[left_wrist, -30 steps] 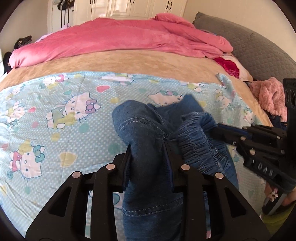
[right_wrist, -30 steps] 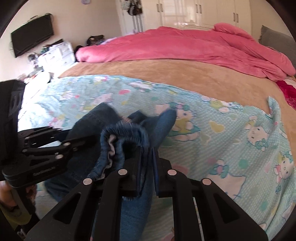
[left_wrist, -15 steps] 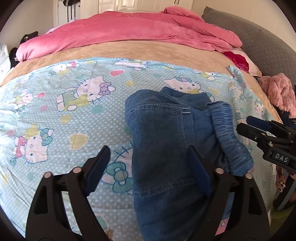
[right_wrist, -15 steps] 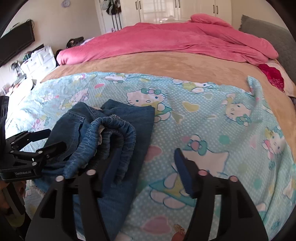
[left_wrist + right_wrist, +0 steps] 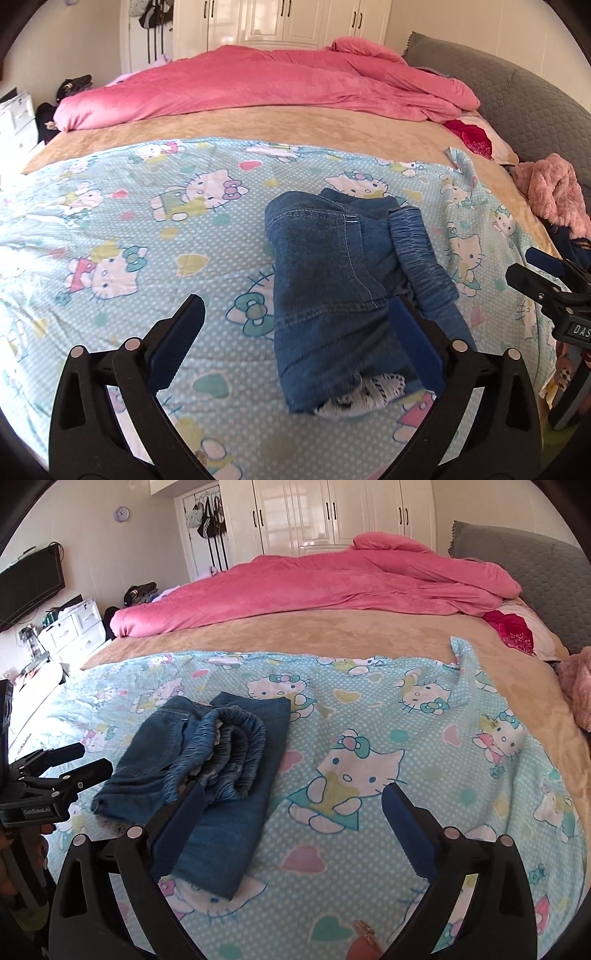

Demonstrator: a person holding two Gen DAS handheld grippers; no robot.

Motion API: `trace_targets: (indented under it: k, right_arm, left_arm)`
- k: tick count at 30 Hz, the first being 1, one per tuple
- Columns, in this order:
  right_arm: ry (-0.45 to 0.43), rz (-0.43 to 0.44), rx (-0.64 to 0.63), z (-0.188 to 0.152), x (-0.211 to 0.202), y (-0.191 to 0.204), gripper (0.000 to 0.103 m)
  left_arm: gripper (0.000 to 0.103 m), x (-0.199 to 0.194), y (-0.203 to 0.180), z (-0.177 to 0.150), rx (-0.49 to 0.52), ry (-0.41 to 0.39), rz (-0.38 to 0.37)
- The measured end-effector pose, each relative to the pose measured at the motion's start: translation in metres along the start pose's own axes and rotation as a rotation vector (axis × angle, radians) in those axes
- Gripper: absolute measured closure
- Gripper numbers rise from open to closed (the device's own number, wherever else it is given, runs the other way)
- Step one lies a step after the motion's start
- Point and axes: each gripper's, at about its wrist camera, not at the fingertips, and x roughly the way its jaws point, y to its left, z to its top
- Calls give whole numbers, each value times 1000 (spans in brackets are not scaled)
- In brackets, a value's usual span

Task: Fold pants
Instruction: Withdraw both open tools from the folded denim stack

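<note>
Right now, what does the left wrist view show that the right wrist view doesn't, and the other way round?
Only the left wrist view shows the white patterned lining poking from the near end of the folded jeans, plus more of the fluffy pink garment. Only the right wrist view shows the wall TV, the clock and the white drawers. Both show the jeans lying released on the cartoon-cat sheet, the pink duvet, and the left gripper and right gripper, jaws opening and pressing nothing.
</note>
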Motion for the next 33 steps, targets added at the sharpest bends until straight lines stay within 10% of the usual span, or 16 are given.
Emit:
trace_targets:
  k: [33]
  right_arm:
    - [-182, -7, -100, -12, -92, 39, 5]
  left_arm:
    - [9, -81, -16, -30, 16, -122, 38]
